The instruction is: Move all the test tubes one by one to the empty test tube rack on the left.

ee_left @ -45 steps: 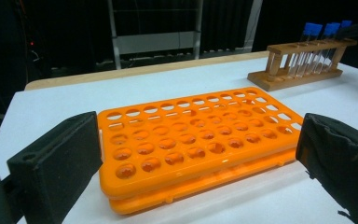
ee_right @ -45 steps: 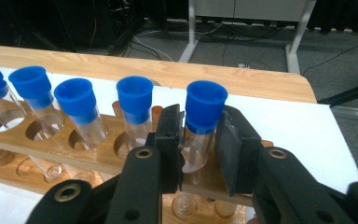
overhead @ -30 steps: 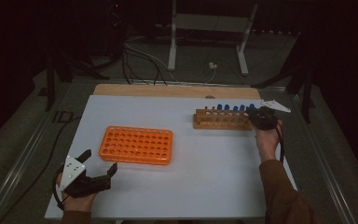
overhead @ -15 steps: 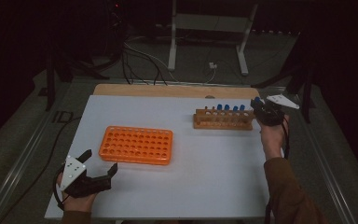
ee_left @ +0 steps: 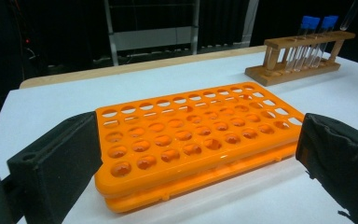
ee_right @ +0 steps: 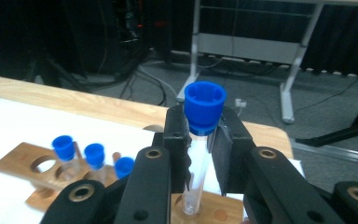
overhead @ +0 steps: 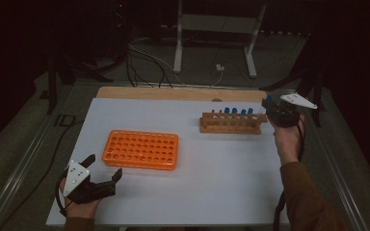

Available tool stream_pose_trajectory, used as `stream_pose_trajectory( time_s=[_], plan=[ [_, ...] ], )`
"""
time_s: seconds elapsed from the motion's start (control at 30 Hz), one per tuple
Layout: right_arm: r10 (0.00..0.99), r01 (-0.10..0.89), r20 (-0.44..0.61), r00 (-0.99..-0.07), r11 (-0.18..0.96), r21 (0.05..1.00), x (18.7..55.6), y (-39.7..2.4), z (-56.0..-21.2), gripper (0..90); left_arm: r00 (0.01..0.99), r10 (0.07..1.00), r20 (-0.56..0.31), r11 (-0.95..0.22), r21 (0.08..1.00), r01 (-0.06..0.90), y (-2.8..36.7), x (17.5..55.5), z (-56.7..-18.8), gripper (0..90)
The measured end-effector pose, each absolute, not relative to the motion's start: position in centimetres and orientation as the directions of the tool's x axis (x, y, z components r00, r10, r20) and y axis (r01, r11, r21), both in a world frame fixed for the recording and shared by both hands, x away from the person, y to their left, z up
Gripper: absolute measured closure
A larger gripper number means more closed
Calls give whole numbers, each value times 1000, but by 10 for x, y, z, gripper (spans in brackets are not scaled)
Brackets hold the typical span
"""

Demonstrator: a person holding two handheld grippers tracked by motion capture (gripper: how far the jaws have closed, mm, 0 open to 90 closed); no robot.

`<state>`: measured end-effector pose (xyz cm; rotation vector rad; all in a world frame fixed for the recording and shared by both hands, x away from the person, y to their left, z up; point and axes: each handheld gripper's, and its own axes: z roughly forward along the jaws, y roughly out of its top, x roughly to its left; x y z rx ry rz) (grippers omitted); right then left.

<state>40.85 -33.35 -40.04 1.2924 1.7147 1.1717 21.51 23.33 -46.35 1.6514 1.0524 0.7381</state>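
Left gripper [overhead: 99, 178] sits at the near left corner of the white table top [overhead: 221, 168], black jaws spread wide with nothing between them. I see the flat orange plastic rack with rows of round holes [ee_left: 196, 135] right in front of those jaws in the left gripper view, lying flat on the white surface, all holes empty as far as I can tell. From above, it lies left of centre, just beyond the left gripper and apart from it.

Right gripper [ee_right: 200, 140], farther out at the right edge, is clamped on a clear plastic test tube with a blue cap [ee_right: 204, 112]. I read the pads pressing the tube just under the cap. Tube stands upright; its lower end is over the end hole of the wooden tube rack [overhead: 230, 124]; I cannot tell whether the tip is clear of the hole. High view puts this gripper [overhead: 275, 111] at the right end of that rack, raised above it.

Blue-capped tubes [ee_right: 81, 156] stand upright in the wooden rack's holes. Bare wooden table edge [overhead: 173, 93] runs behind; a metal stand [overhead: 217, 29] and floor cables lie beyond in the dark.
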Motion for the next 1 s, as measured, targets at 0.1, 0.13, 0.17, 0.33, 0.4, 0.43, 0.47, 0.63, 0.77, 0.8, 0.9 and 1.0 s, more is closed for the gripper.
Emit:
stream_pose_trajectory(
  time_s=[0.1,0.13,0.17,0.33,0.4,0.43,0.47,0.63,0.77,0.8,0.9,1.0],
  plan=[
    [955,356,16,-297,95,930,405,-332,-400,773,434,901,-24,-117,948,295,232,216,-464,8],
    [952,356,18,-305,96,930,404,-330,-400,772,436,900,-26,-116,948,295,231,216,-464,8],
    [948,355,23,-318,97,930,403,-329,-399,773,437,899,-27,-115,948,295,230,217,-464,8],
    [930,356,38,-366,102,929,397,-321,-396,772,456,890,-28,-118,950,289,222,219,-462,8],
    [919,364,56,-390,98,926,394,-315,-397,773,458,888,-33,-113,951,288,218,220,-462,8],
    [914,366,63,-400,96,925,394,-314,-398,772,464,885,-32,-117,950,289,216,222,-461,8],
    [911,368,64,-407,99,925,393,-311,-398,772,467,884,-31,-121,949,291,213,224,-461,8],
    [896,377,60,-440,123,918,389,-302,-403,772,498,867,-18,-142,949,282,200,234,-458,8],
    [871,391,82,-485,132,911,387,-289,-407,772,516,856,-40,-139,943,304,186,245,-453,8],
    [871,391,82,-485,132,911,387,-289,-407,772,525,850,-32,-151,941,302,182,248,-453,8],
    [854,392,80,-514,151,907,384,-280,-409,772,549,836,-2,-189,938,291,168,256,-451,8],
    [830,391,98,-549,152,908,380,-269,-410,772,569,823,7,-199,940,277,153,265,-448,8]
  ],
)
